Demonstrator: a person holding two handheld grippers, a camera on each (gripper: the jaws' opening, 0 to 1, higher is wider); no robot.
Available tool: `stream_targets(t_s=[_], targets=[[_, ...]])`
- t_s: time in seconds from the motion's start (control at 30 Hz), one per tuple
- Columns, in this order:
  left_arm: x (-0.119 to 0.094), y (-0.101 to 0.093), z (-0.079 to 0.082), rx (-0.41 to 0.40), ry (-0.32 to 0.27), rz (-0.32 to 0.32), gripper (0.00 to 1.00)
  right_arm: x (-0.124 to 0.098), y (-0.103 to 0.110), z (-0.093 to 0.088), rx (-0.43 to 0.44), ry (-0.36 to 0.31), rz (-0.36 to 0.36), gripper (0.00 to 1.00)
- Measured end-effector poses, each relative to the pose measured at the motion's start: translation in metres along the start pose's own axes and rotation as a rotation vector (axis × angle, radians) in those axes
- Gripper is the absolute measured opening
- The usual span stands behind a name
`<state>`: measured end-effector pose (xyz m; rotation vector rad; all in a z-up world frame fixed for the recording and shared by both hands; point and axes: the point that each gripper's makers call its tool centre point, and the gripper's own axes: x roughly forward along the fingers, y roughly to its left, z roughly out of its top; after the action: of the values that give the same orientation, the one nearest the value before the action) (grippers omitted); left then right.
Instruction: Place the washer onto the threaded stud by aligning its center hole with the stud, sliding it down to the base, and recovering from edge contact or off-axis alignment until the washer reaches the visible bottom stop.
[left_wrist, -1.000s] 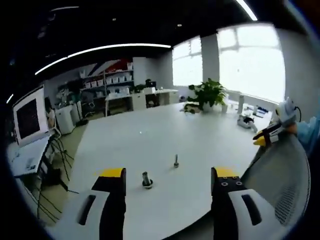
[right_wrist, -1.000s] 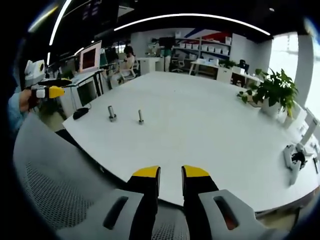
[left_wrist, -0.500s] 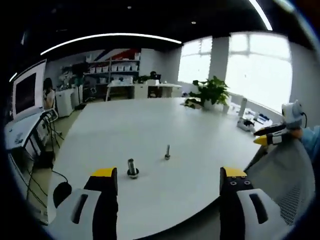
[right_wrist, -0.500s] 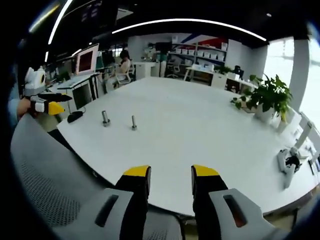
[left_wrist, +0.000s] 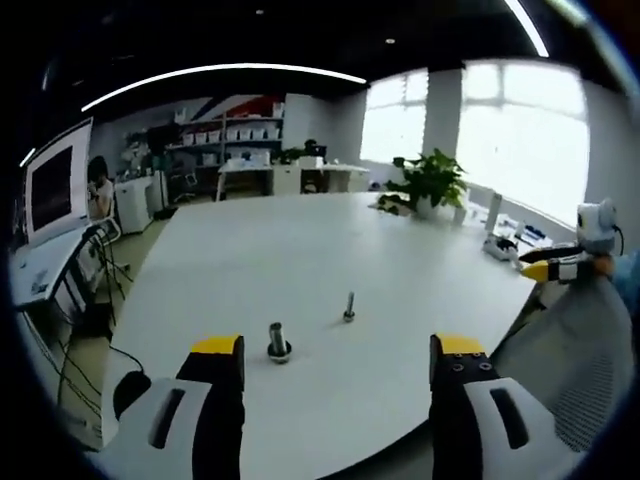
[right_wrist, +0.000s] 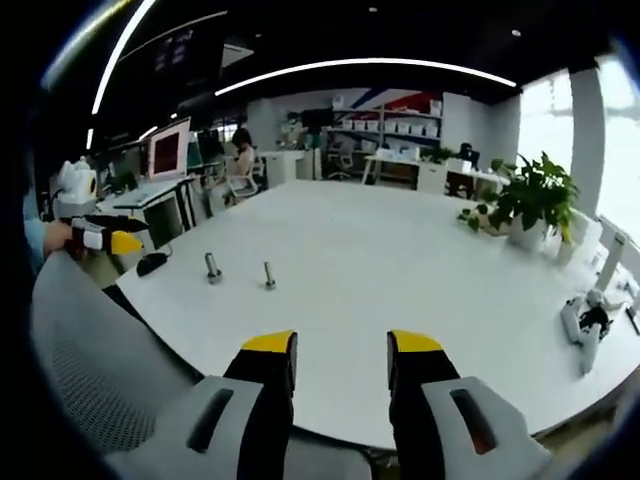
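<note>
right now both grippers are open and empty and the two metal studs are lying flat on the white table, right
Not quite. The two metal studs, the thicker stud and the thinner stud, stand upright on the white table, as the left gripper view shows. The rest holds: the left gripper and right gripper are open and empty.

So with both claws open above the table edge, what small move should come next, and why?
Probably bring the left claw forward and down toward the wider piece. Both claws are open and empty, and the two metal pieces, it and the thin stud, stand apart and untouched on the white table, nearer the left one.
</note>
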<state>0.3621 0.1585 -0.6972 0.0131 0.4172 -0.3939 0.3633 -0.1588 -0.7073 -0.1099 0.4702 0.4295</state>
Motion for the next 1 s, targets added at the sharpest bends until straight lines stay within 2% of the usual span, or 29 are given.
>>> stream_targets(t_s=[0.1,0.43,0.57,0.73,0.8,0.83,1.0], targets=[[0.001,0.002,-0.002,-0.024,0.009,0.007,0.86,0.0,0.0,0.001,-0.001,-0.002,-0.002,0.32],[0.0,-0.002,-0.005,-0.022,0.023,-0.012,0.84,0.0,0.0,0.0,0.003,0.004,-0.007,0.32],[-0.001,-0.001,-0.002,-0.012,0.007,-0.007,0.85,0.0,0.001,-0.001,0.004,0.013,-0.005,0.32],[-0.002,0.002,0.002,-0.005,-0.023,0.002,0.86,0.002,0.006,-0.008,-0.013,0.063,0.017,0.31],[-0.001,0.002,0.001,0.0,-0.024,0.001,0.86,0.001,-0.005,-0.004,-0.03,0.037,-0.042,0.38],[-0.001,0.002,0.001,-0.001,-0.021,0.001,0.86,0.0,-0.005,-0.001,-0.019,0.016,-0.049,0.41],[-0.001,0.002,-0.001,-0.003,-0.015,-0.003,0.86,0.0,0.0,-0.005,-0.011,0.037,-0.02,0.37]])
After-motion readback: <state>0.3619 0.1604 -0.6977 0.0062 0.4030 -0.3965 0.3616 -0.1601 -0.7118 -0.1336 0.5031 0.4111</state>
